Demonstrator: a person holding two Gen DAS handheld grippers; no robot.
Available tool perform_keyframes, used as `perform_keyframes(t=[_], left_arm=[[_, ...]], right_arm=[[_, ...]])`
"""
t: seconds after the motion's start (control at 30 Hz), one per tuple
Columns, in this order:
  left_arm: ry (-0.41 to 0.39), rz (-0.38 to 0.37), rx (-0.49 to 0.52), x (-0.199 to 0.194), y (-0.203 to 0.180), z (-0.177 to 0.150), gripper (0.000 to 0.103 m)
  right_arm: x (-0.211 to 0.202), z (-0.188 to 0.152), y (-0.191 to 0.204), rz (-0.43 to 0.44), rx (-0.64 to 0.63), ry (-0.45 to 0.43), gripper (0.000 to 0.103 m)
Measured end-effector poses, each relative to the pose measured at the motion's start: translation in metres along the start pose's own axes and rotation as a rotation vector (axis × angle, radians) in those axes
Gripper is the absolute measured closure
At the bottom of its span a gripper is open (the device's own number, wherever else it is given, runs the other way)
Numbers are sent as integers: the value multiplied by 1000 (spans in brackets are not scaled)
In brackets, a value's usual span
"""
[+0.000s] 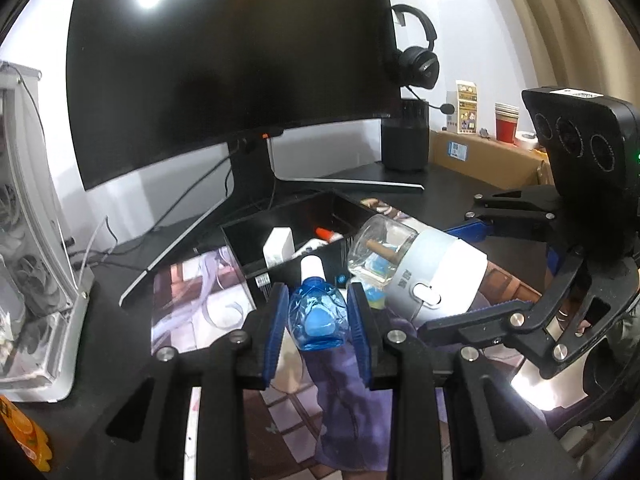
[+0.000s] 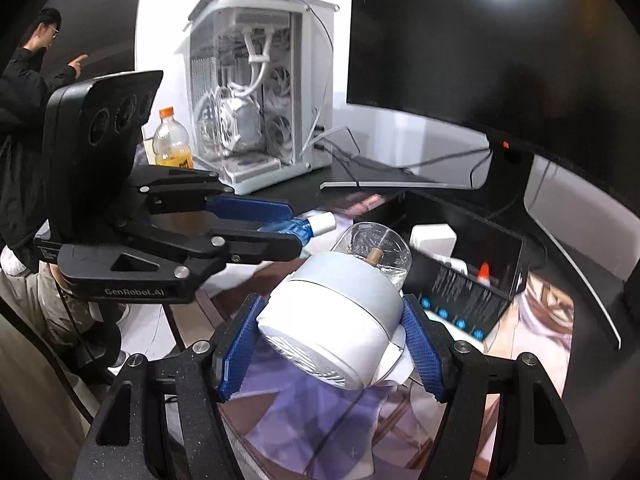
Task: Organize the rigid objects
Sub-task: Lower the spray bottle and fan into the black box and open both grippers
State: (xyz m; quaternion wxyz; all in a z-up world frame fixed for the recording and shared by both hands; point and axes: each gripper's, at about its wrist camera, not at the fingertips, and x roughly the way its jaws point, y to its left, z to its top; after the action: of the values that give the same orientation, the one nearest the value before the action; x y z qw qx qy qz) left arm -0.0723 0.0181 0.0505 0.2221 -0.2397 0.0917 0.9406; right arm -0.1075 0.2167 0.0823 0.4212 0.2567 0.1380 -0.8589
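Note:
My left gripper (image 1: 318,302) is shut on a small blue bottle (image 1: 317,318) with a white cap, held just in front of the black storage box (image 1: 256,236). It also shows in the right wrist view (image 2: 298,228). My right gripper (image 2: 334,330) is shut on a white and grey humidifier (image 2: 340,312) with a clear glass tank (image 2: 374,246), tilted toward the box (image 2: 472,292). In the left wrist view the humidifier (image 1: 432,276) is right of the blue bottle, almost touching it. The box holds a white carton (image 1: 279,246) and a tube with an orange cap (image 1: 326,234).
A curved monitor (image 1: 224,68) stands behind the box on a black desk with a printed mat (image 1: 192,300). A white PC case (image 2: 260,92) is at the left, with an orange drink bottle (image 2: 172,140). Headphones (image 1: 416,60), a black cylinder (image 1: 404,136) and a cardboard box (image 1: 488,156) are at the right.

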Motion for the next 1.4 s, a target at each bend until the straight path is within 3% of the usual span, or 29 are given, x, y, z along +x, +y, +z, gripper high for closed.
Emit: perform_keyframes(t=[0.33,0.57,0.67,0.9,1.17,1.4], left_arm=[[-207,64,5,-1,9,27,74],[-275,103,-44,17,24,49,74],[-279,110,-69,30,31,56,74],[-280,164,-99,67,44,62,74],[-77,114,-132,125,57,54,74],[-15,95,-144,136,53,48,74]], right_arm=[[-13,30,-17,-36,2,-206,33],[-13,46,-41,-120,79,-313,33],[-7,54,-56,-151,107,-319,33],[28,69,-90,-187,166,-247,33],[71,57,-128,-196,288,-88,33],[87,44,-140,-183,325,-6,33]])
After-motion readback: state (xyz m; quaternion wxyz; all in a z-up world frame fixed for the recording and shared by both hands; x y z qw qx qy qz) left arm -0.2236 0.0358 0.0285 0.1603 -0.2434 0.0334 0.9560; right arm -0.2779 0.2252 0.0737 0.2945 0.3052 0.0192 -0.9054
